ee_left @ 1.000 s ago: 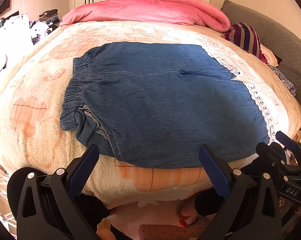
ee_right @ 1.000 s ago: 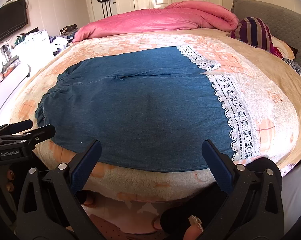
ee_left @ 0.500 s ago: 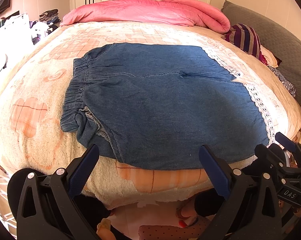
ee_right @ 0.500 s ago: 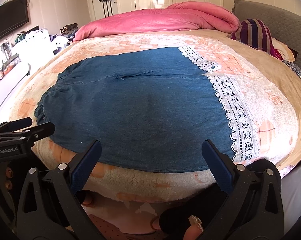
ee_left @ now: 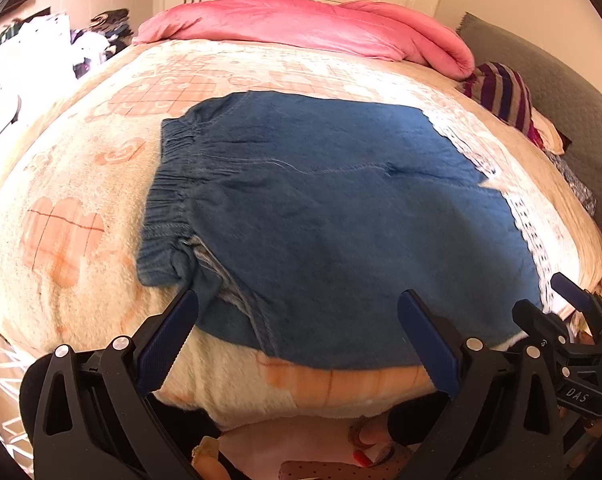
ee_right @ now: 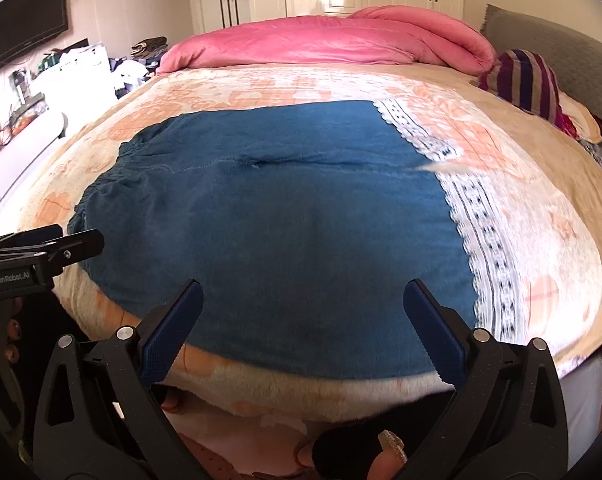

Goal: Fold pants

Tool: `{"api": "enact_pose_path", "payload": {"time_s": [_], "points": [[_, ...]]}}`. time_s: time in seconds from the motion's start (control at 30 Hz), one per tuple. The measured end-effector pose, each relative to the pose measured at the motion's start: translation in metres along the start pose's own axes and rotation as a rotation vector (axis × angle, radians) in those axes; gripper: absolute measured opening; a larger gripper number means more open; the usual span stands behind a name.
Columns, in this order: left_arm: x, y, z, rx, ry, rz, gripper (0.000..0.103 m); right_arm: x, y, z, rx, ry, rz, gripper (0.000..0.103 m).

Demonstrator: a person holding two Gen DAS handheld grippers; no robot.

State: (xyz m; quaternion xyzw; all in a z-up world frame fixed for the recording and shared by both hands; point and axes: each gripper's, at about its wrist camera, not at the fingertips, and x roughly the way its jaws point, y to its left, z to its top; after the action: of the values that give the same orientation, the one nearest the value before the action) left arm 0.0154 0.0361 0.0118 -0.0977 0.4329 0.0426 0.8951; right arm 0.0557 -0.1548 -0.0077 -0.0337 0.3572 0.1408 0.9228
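Note:
Blue denim pants (ee_left: 333,216) lie spread flat on the bed, elastic waistband (ee_left: 169,200) to the left, white lace hems (ee_right: 485,240) to the right. They also show in the right wrist view (ee_right: 285,220). My left gripper (ee_left: 297,320) is open and empty, just above the pants' near edge close to the waistband. My right gripper (ee_right: 303,308) is open and empty over the near edge toward the lace hem. Each gripper shows at the edge of the other's view: the right one (ee_left: 561,308), the left one (ee_right: 45,244).
The bed (ee_left: 61,240) has a peach and cream plush blanket. A pink duvet (ee_left: 309,24) lies bunched at the far side. A striped pillow (ee_left: 505,92) and grey headboard (ee_left: 573,92) are at the right. Cluttered furniture (ee_right: 73,72) stands at the left.
Both grippers have moved forward and slightly up toward the pants' near edge; the pants sit lower and closer in both views. The jaws stay open.

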Motion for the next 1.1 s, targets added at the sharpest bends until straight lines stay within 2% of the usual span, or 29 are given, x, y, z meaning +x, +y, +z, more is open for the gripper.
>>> {"api": "enact_pose_path", "payload": {"time_s": [0.17,0.37,0.53,0.7,0.83,0.87,1.0,1.1], "points": [[0.007,0.019,0.020,-0.019,-0.010,0.049,0.099,0.018,0.005,0.028,-0.053,-0.009,-0.019,0.095],[0.025,0.053,0.053,-0.067,-0.003,0.094,0.099,0.048,0.016,0.068,-0.094,0.003,0.011,0.095],[0.045,0.079,0.085,-0.091,0.011,0.099,0.099,0.080,0.021,0.101,-0.091,0.046,0.074,0.095],[0.071,0.103,0.118,-0.117,0.031,0.082,0.099,0.114,0.032,0.129,-0.145,0.074,0.060,0.095],[0.092,0.114,0.141,-0.122,0.055,0.062,0.099,0.144,0.037,0.158,-0.127,0.141,0.155,0.095],[0.099,0.117,0.147,-0.129,0.055,0.064,0.099,0.149,0.037,0.163,-0.129,0.147,0.157,0.095],[0.123,0.131,0.162,-0.143,0.070,0.112,0.099,0.173,0.055,0.189,-0.257,0.135,0.115,0.095],[0.138,0.141,0.169,-0.158,0.063,0.103,0.099,0.196,0.067,0.206,-0.311,0.158,0.114,0.095]]}}
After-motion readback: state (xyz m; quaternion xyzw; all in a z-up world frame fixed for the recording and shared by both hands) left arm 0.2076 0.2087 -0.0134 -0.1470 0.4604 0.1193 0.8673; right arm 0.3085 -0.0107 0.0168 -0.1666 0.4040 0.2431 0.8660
